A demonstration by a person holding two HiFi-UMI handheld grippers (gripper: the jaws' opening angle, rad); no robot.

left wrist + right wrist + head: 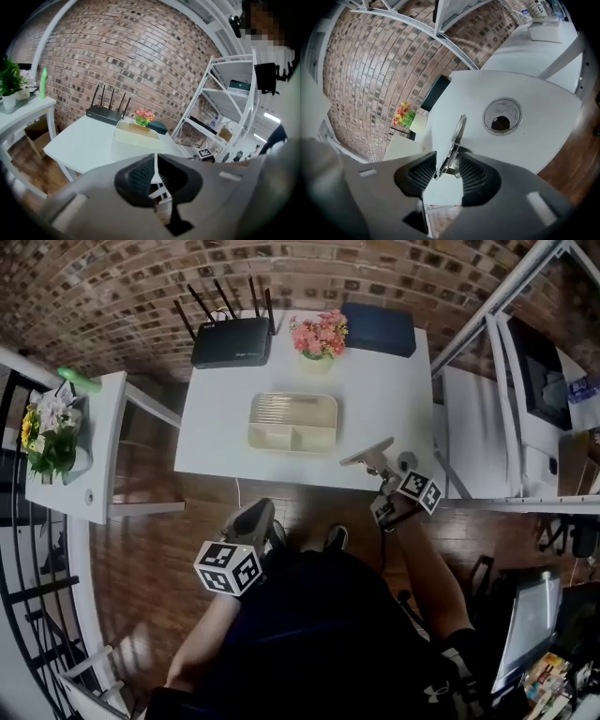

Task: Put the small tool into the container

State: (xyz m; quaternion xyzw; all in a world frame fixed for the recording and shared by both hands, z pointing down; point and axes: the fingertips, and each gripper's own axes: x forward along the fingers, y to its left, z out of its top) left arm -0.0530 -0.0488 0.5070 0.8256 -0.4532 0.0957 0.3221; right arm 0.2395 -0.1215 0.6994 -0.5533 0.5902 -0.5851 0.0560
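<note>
Right claw (449, 157): jaws stand wide. The small metal tool (458, 131) sits between the pads, its slim end pointing out over the white worktop (534, 140). You cannot tell from the right gripper view whether the left-hand pad touches it or the tool rests on the worktop alone. Its exact type is hard to make out: a thin silver strip, with something like a spring at the near end.

The tool is near the round cable hole (501, 117) at the worktop's front right corner, well apart from the container (251, 423). In the head view your right claw (370, 456) covers the spot and the tool cannot be picked out there.

Left claw (155, 161): jaws closed together, nothing between them. You hold it low, off the near edge of the worktop, close to your body (251, 519).

The container is a beige divided tray at mid-worktop; its contents cannot be read. Behind it stand a router (232, 343), a pot of flowers (319, 334) and a dark blue box (378, 329).
</note>
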